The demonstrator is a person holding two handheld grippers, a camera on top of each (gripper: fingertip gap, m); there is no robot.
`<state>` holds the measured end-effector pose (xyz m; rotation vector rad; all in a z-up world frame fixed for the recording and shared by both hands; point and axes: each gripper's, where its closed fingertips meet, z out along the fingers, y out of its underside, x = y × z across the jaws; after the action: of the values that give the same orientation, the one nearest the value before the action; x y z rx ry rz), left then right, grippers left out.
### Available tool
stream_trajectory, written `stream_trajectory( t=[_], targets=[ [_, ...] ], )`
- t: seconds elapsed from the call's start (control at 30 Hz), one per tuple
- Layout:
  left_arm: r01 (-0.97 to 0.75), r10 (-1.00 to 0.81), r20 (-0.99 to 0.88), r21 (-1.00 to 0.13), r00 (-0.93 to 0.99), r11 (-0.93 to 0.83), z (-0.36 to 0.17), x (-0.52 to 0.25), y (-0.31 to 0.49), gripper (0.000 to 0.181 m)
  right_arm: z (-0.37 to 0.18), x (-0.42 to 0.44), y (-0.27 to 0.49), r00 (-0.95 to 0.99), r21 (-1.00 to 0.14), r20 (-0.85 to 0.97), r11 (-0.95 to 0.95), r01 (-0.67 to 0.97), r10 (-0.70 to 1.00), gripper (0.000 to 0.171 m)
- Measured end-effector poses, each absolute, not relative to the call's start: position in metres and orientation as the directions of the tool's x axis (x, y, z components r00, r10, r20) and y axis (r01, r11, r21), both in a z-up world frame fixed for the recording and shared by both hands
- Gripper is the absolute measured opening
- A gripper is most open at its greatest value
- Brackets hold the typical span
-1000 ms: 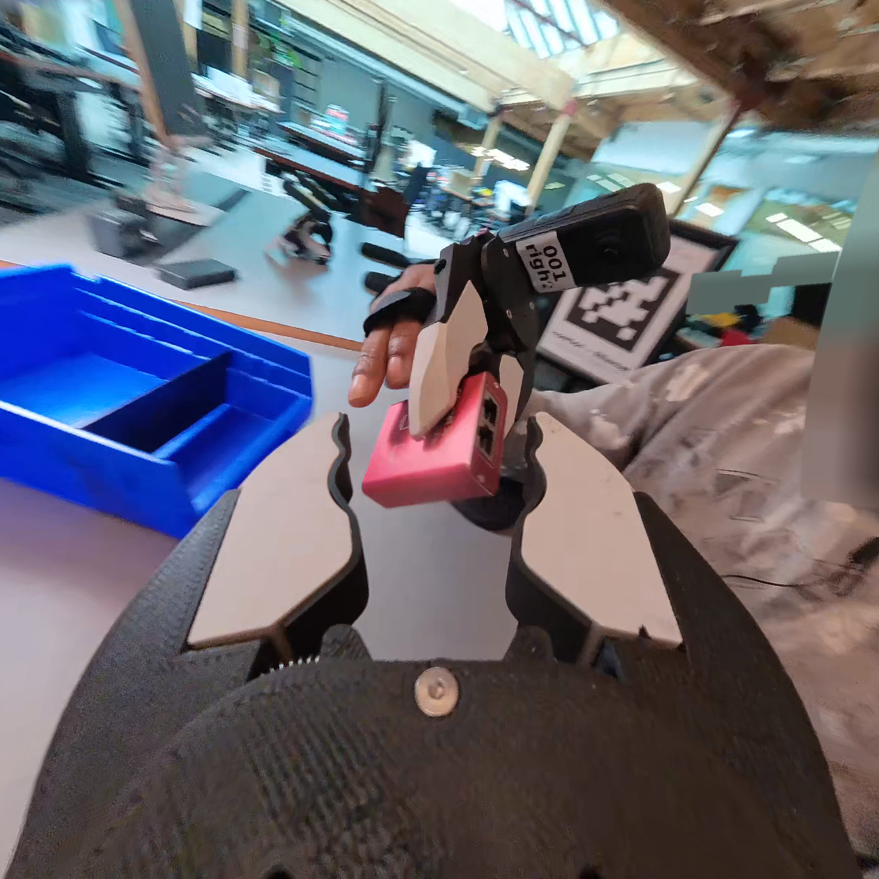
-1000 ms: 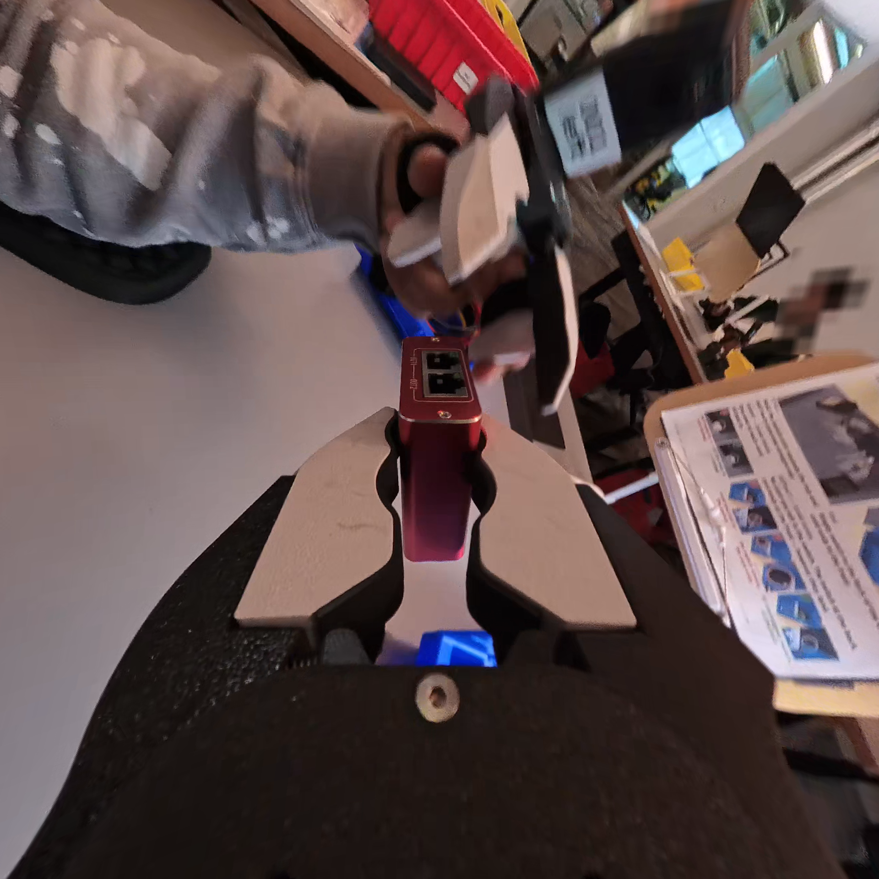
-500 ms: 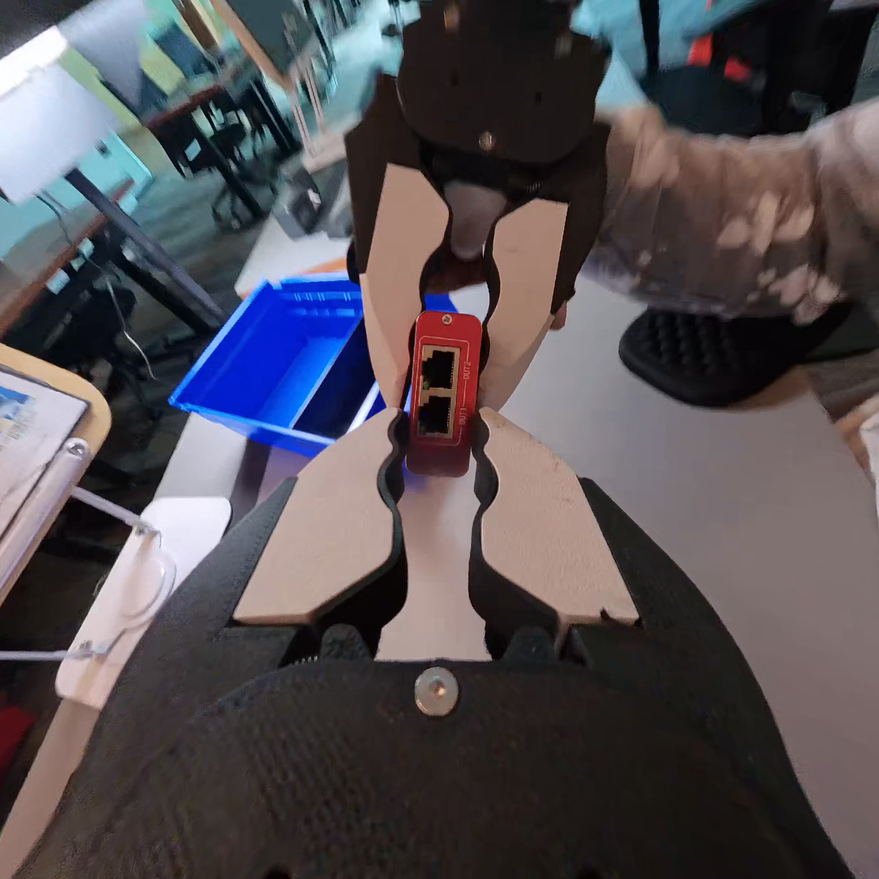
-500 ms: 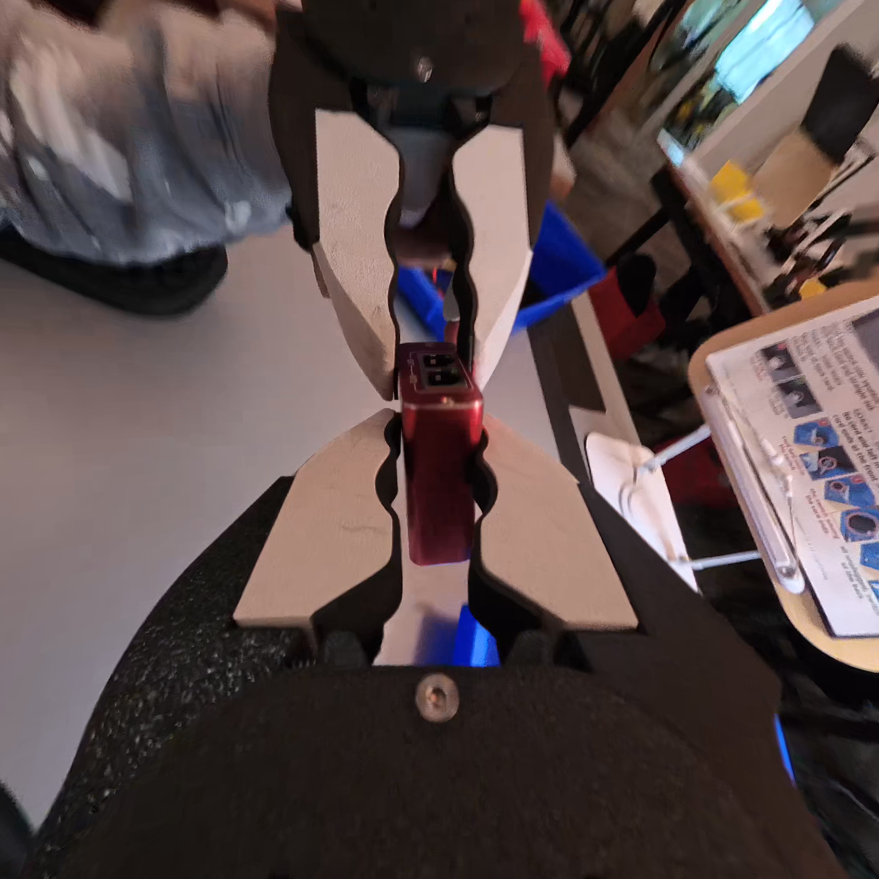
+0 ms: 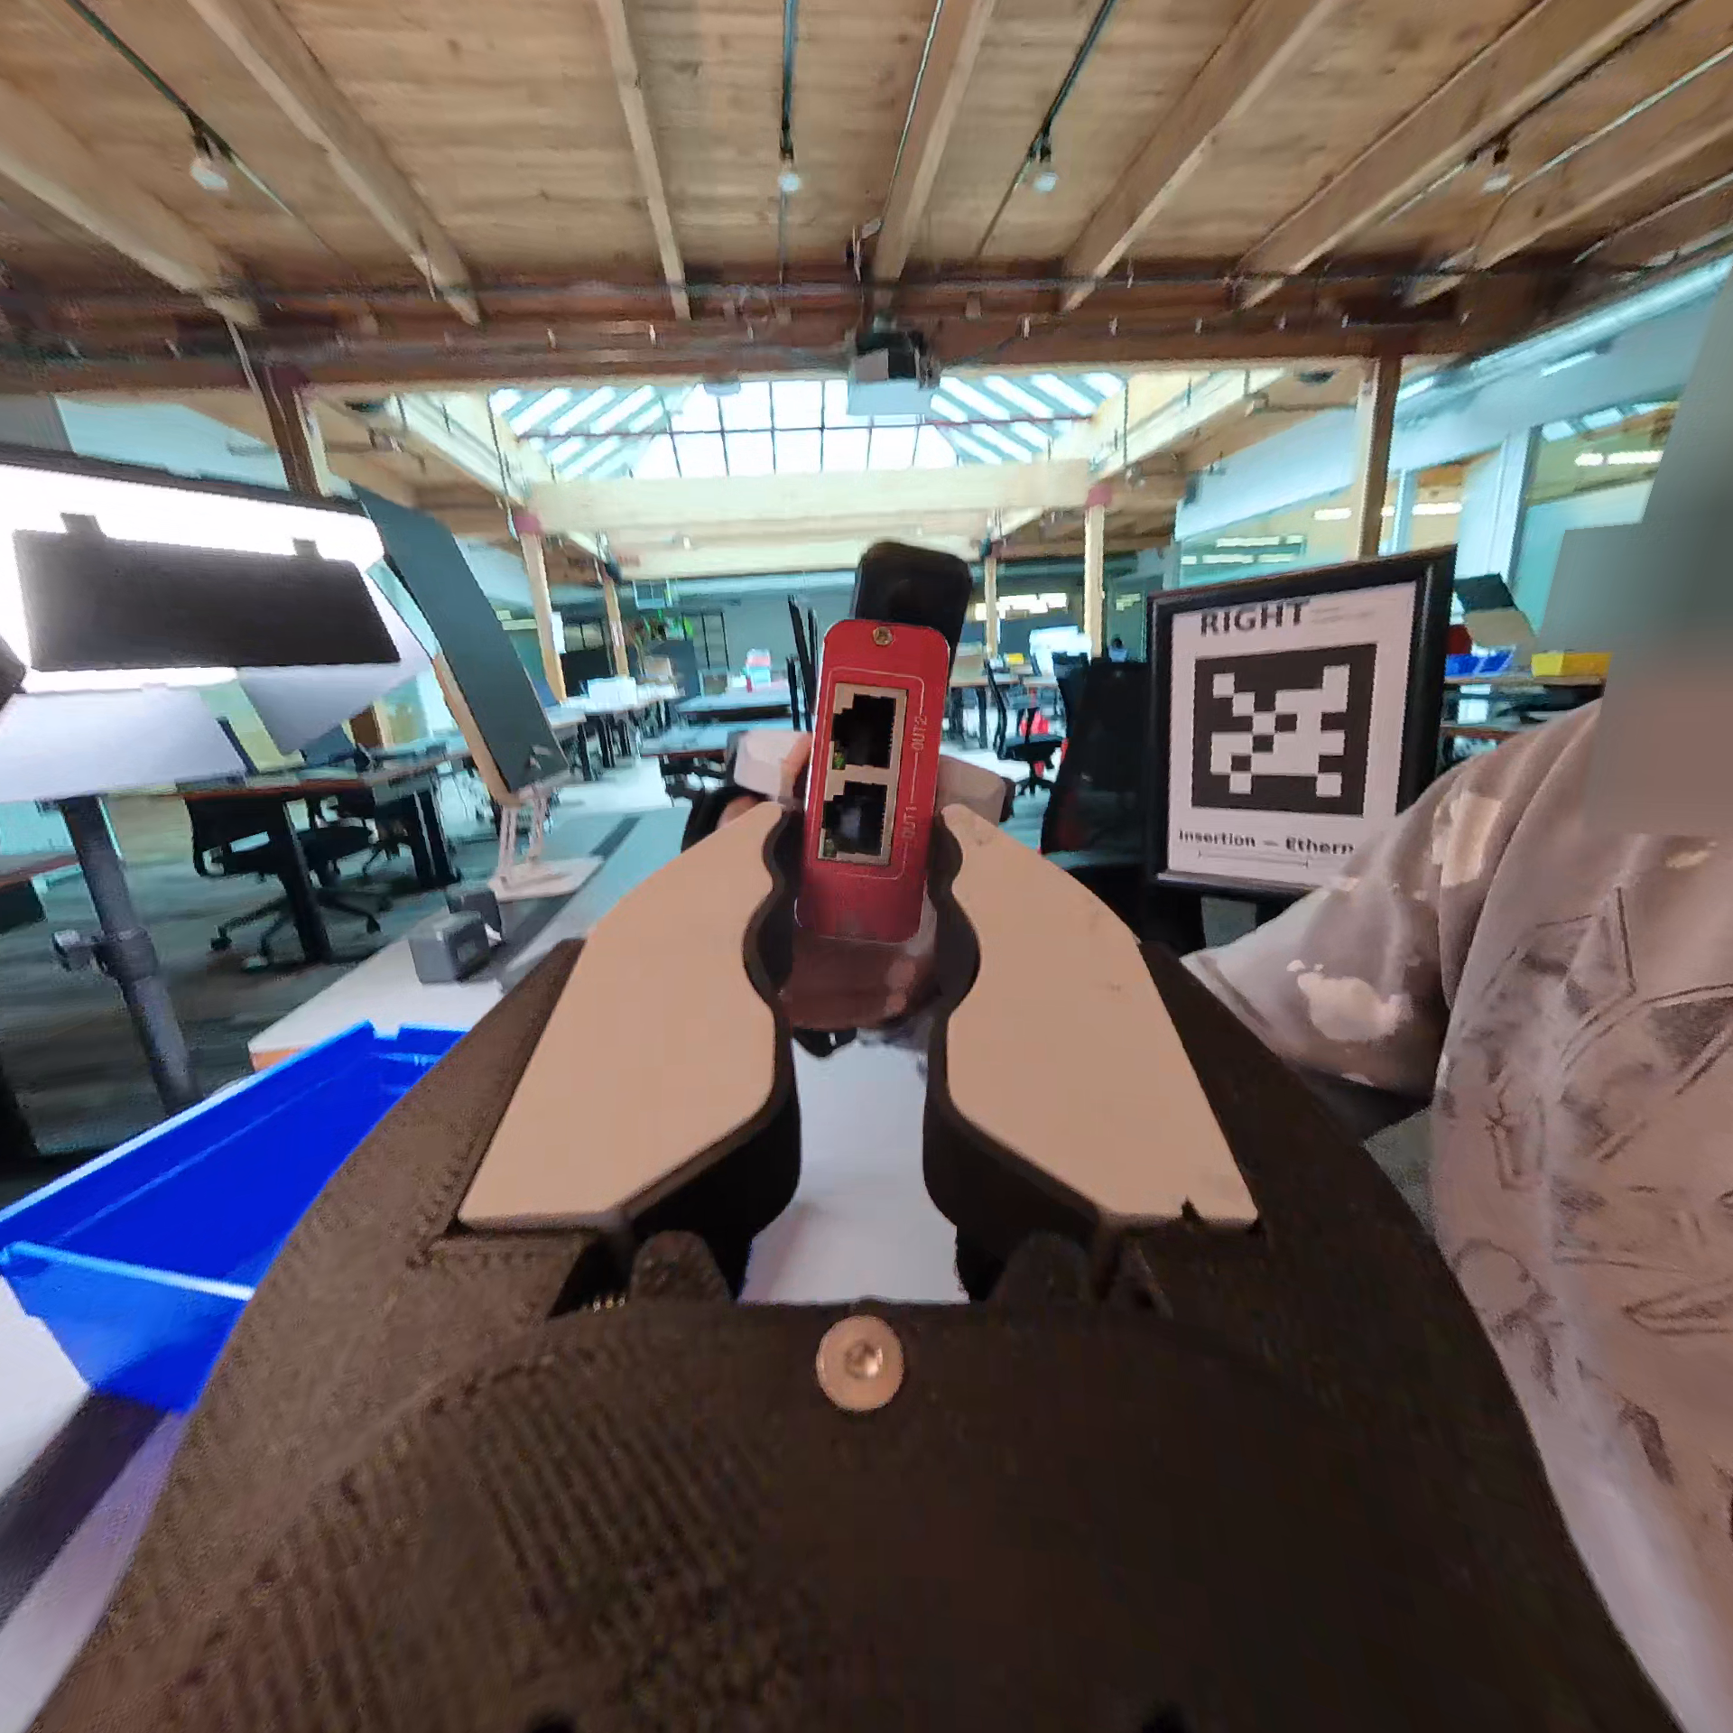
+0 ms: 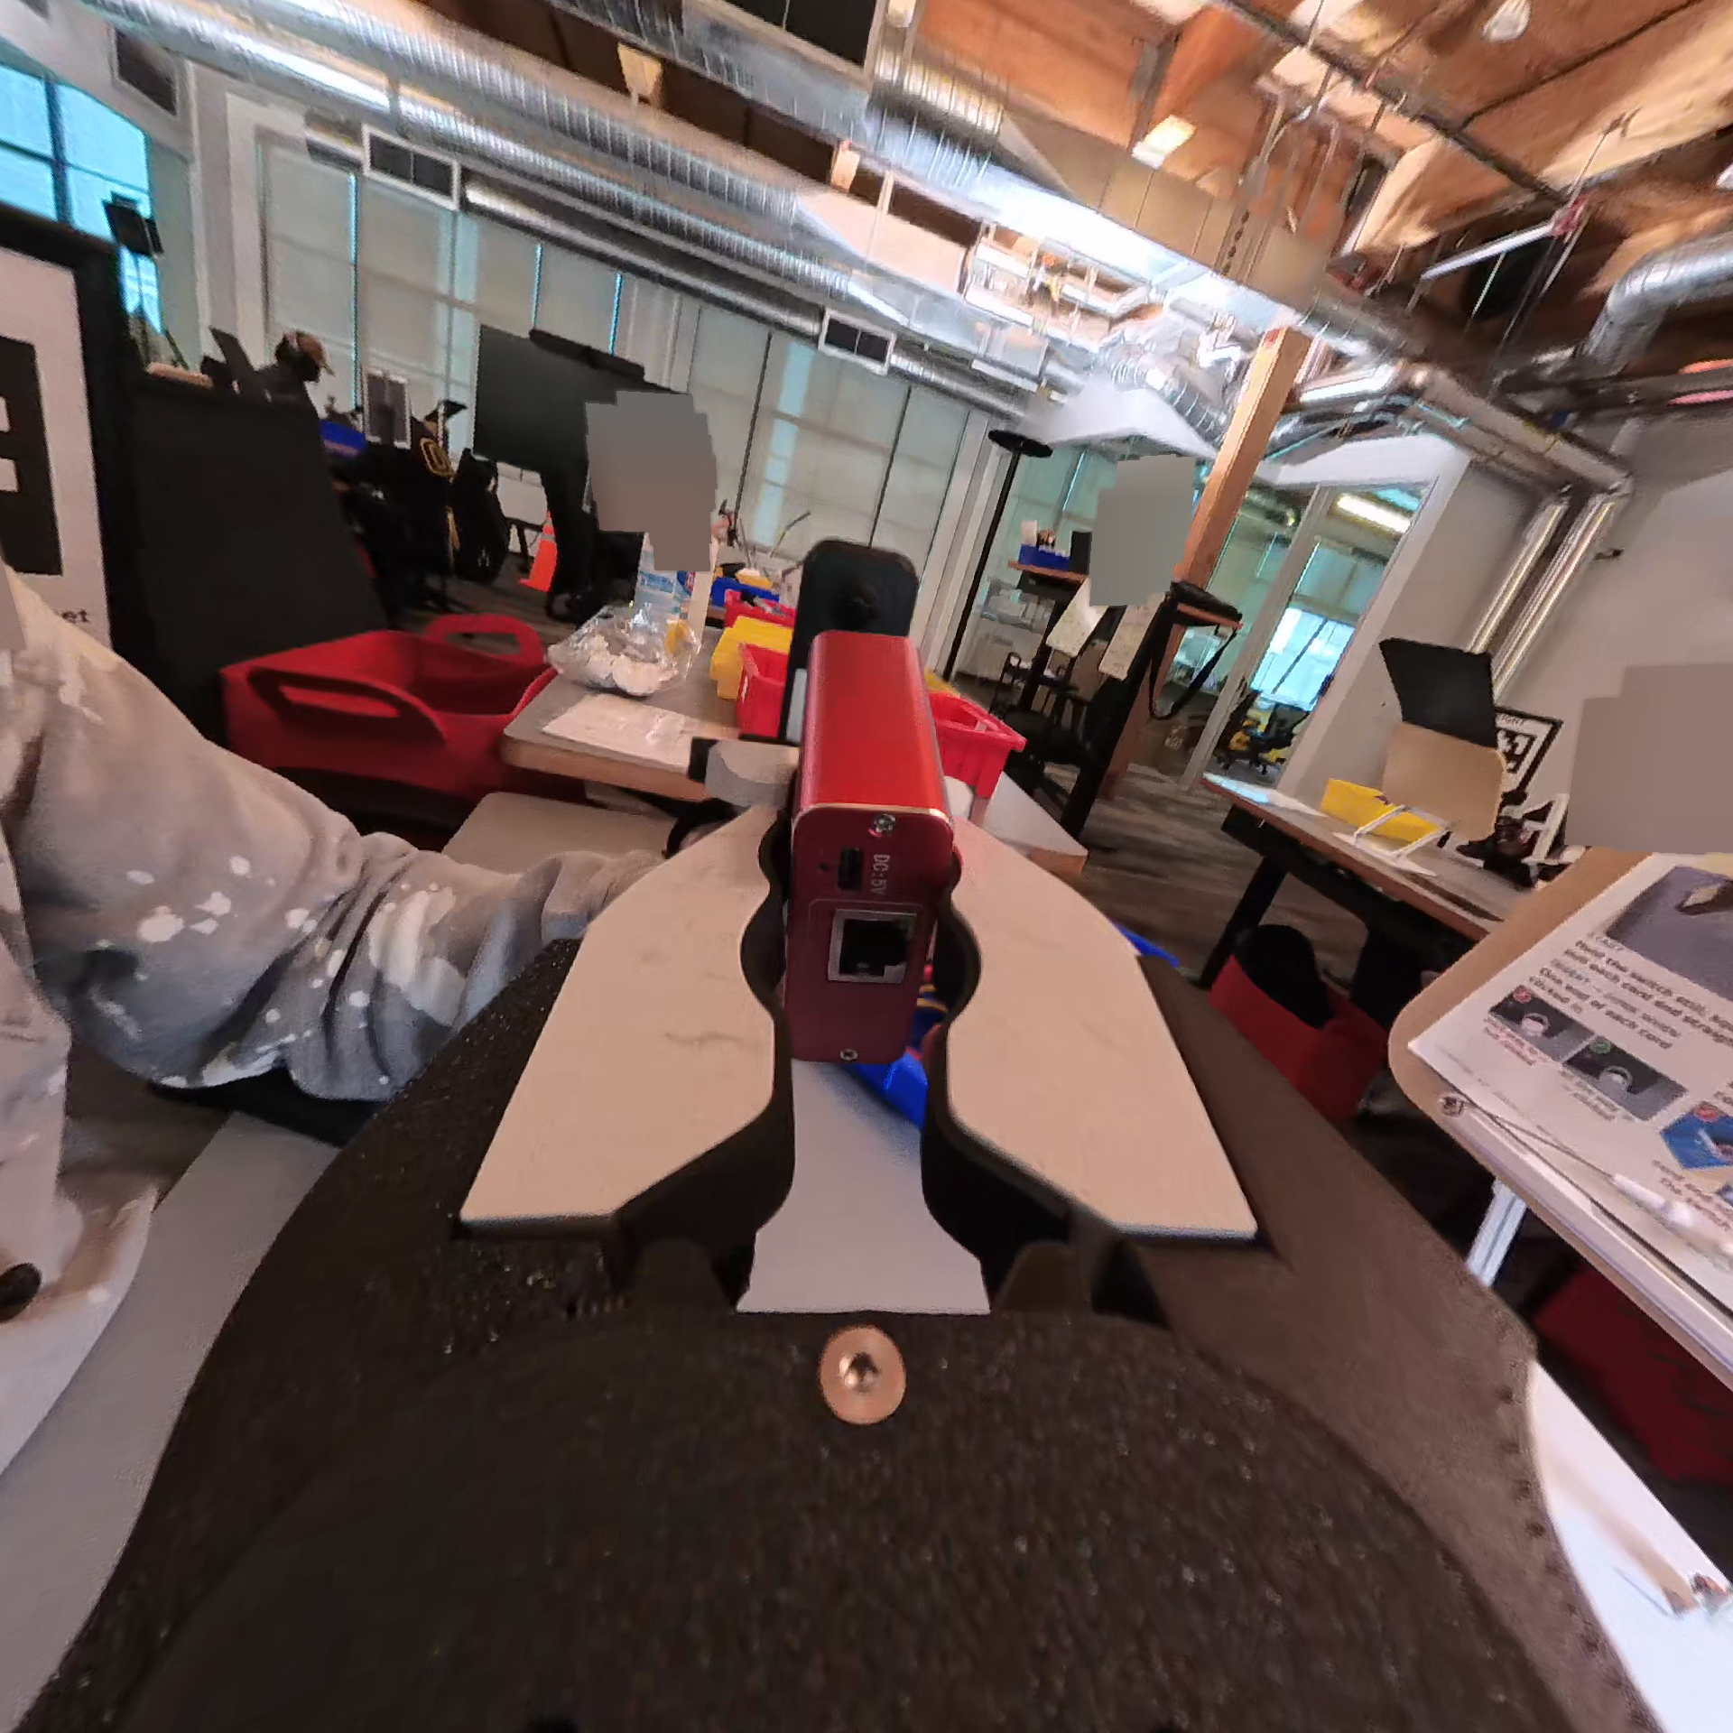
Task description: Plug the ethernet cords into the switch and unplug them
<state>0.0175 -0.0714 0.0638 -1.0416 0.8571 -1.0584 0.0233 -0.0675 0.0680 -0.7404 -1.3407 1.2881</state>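
The red switch (image 5: 867,778) is held up in the air between my two grippers, which face each other. In the left wrist view its end with two empty ports faces the camera. My left gripper (image 5: 861,830) is shut on that end. In the right wrist view the switch (image 6: 867,938) shows its other end, with one empty port and a small power socket. My right gripper (image 6: 863,835) is shut on it there. Each view shows the other gripper's black camera behind the switch, the right one (image 5: 905,586) and the left one (image 6: 858,600). No cord is in view.
A blue divided bin (image 5: 188,1219) sits low on the left on the white table (image 5: 853,1172). A framed marker sign (image 5: 1294,731) stands at the right. The person's pale sleeve (image 6: 234,938) reaches in from the left. A clipboard with an instruction sheet (image 6: 1594,1032) is at the right.
Both grippers have swung up from looking down at the table to level. The left gripper, open a second ago, has closed on the switch's two-port end, so both now hold it.
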Motion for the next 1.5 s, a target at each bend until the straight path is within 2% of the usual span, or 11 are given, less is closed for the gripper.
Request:
stream_trajectory(
  t=[0.23,0.33,0.53,0.83,1.03,1.13,1.27,1.4,1.5],
  targets=[
    [-0.065,-0.898,-0.172,-0.985,0.405,0.160,0.032,0.021,-0.055,0.029,0.055,0.021,-0.063,-0.231,-0.957,0.275,0.244,-0.155,0.933,0.026],
    [-0.047,-0.889,-0.193,-0.981,0.415,0.190,0.038,0.022,-0.057,0.028,0.059,0.023,-0.063,-0.237,-0.959,0.262,0.225,-0.171,0.936,0.026],
    [0.039,-0.907,-0.194,-0.974,0.374,0.225,0.046,0.027,-0.065,0.028,0.054,0.022,-0.069,-0.224,-0.940,0.334,0.307,-0.148,0.916,0.032],
    [-0.015,-0.886,-0.224,-0.971,0.407,0.238,0.040,0.027,-0.060,0.027,0.055,0.020,-0.064,-0.187,-0.940,0.334,0.311,-0.142,0.924,0.030],
    [-0.026,-0.905,-0.139,-0.990,0.401,0.140,0.035,0.023,-0.055,0.028,0.051,0.021,-0.058,-0.175,-0.936,0.348,0.333,-0.112,0.921,0.028],
    [0.028,-0.892,-0.072,-0.995,0.446,0.095,0.047,-0.006,-0.049,0.032,0.056,0.029,-0.046,-0.151,-0.948,0.310,0.293,-0.126,0.939,0.028],
    [0.075,-0.802,0.004,-0.996,0.598,0.051,0.060,-0.073,-0.035,0.034,0.066,0.044,-0.029,-0.081,-0.947,0.302,0.289,-0.140,0.950,0.028],
    [-0.103,-0.650,-0.044,-0.993,0.759,-0.052,0.037,-0.137,-0.008,0.035,0.068,0.053,-0.013,-0.021,-0.945,0.305,0.300,-0.130,0.952,0.028],
    [-0.344,-0.558,-0.148,-0.901,0.816,-0.264,0.000,-0.189,0.021,0.036,0.068,0.056,-0.006,-0.020,-0.952,0.279,0.274,-0.140,0.960,0.028]
  ],
)
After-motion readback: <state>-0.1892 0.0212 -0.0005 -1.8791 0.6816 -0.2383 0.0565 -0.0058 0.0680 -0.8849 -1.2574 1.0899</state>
